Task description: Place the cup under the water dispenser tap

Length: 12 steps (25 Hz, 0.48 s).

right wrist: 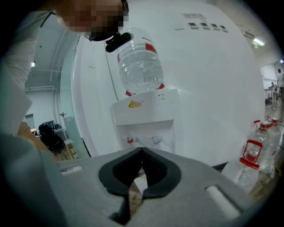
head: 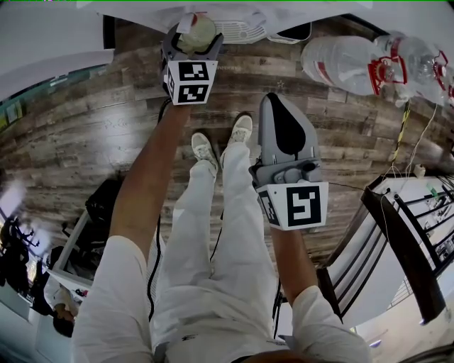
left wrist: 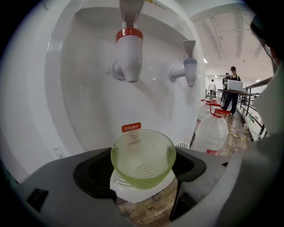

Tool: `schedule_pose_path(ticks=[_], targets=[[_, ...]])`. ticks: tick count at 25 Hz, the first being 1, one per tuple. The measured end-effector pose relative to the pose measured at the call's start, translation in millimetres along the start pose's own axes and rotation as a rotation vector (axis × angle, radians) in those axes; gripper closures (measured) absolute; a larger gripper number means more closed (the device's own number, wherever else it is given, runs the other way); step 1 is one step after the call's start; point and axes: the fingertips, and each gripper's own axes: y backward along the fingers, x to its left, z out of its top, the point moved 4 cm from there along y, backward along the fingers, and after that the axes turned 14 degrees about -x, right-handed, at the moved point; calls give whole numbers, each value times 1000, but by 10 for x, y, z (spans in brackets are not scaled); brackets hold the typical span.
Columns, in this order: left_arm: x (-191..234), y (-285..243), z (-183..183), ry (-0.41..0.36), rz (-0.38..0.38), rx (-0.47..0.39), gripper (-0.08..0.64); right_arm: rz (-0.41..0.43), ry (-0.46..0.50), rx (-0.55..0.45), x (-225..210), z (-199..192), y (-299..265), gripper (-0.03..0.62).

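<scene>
At top of head view, left gripper (head: 190, 48) clamped on green cup (head: 198, 32), hard by white dispenser (head: 234, 14). Right gripper (head: 278, 106) jaws together, nothing between, over open wood floor (head: 106, 127). Bottles (head: 347, 64) crowd right edge.
Left gripper view: cup between jaws, drip tray (left wrist: 128, 188) beneath, red tap (left wrist: 128, 53) above, slightly left; blue tap (left wrist: 189, 66) further right.
Right gripper view: dispenser well apart, ahead.

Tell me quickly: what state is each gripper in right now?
Left gripper: closed on the cup.
Right gripper: closed, holding nothing.
</scene>
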Motion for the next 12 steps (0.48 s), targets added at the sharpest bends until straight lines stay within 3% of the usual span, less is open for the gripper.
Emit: schedule_pose_path(ticks=[12], targets=[[-3, -60, -39, 32, 18, -6, 178, -30, -10, 5, -158, -3, 3, 594]])
